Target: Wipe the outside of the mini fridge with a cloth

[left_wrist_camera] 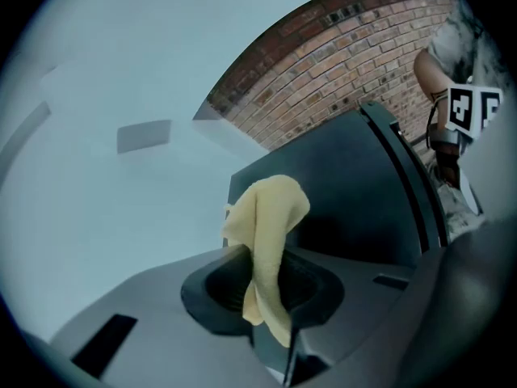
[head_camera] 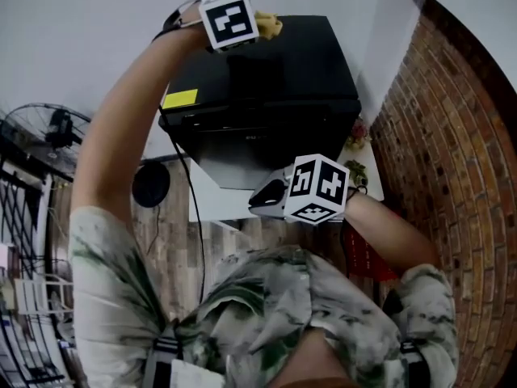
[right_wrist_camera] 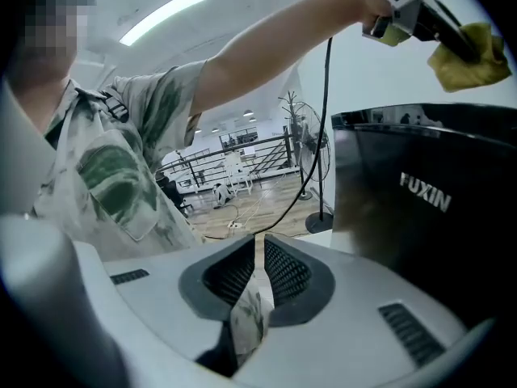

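Mini fridge (right_wrist_camera: 440, 249) with white "FUXIN" lettering (right_wrist_camera: 426, 191) and yellow sticker (head_camera: 179, 99)

The mini fridge (head_camera: 266, 95) is set on a table (head_camera: 214, 204), with a brick wall (head_camera: 452, 136) at its right and a fan (head_camera: 44, 128) well off to its left. The cloth (head_camera: 271, 26) is pinched in the left gripper (head_camera: 260, 24) above the fridge's far top edge. The right gripper (head_camera: 258, 199) is held before its front face.
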Action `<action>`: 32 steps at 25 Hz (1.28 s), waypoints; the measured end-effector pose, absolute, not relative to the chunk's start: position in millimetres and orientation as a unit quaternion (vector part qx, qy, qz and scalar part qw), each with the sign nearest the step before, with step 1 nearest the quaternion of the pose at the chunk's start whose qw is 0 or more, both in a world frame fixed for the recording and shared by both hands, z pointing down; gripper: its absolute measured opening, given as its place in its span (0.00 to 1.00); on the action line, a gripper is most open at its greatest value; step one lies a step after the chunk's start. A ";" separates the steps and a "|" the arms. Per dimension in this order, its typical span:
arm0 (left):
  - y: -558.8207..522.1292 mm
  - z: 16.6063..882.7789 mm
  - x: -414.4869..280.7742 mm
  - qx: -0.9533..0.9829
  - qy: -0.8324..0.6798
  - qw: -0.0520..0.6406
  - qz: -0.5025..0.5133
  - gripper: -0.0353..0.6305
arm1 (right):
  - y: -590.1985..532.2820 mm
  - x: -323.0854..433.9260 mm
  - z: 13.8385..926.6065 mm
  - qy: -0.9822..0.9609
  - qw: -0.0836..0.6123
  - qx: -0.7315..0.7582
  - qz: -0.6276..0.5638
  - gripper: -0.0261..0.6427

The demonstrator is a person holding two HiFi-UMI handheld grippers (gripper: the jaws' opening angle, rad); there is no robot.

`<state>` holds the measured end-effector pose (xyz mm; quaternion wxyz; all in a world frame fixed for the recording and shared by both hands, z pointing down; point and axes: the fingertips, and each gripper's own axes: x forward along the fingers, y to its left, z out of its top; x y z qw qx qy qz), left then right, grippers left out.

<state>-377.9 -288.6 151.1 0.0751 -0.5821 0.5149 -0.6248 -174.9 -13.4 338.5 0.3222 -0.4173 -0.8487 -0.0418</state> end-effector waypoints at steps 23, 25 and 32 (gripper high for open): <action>-402.7 205.9 -338.6 -0.608 0.469 0.077 -0.635 0.17 | -76.7 -139.6 356.9 -0.871 0.337 -0.358 -0.002 0.12; -392.9 207.3 -353.9 -0.602 0.475 0.072 -0.638 0.17 | -73.5 -145.9 358.2 -0.868 0.338 -0.364 -0.003 0.12; -343.1 210.5 -417.4 -0.572 0.493 0.043 -0.654 0.17 | -49.0 -171.8 359.8 -0.856 0.333 -0.396 -0.011 0.11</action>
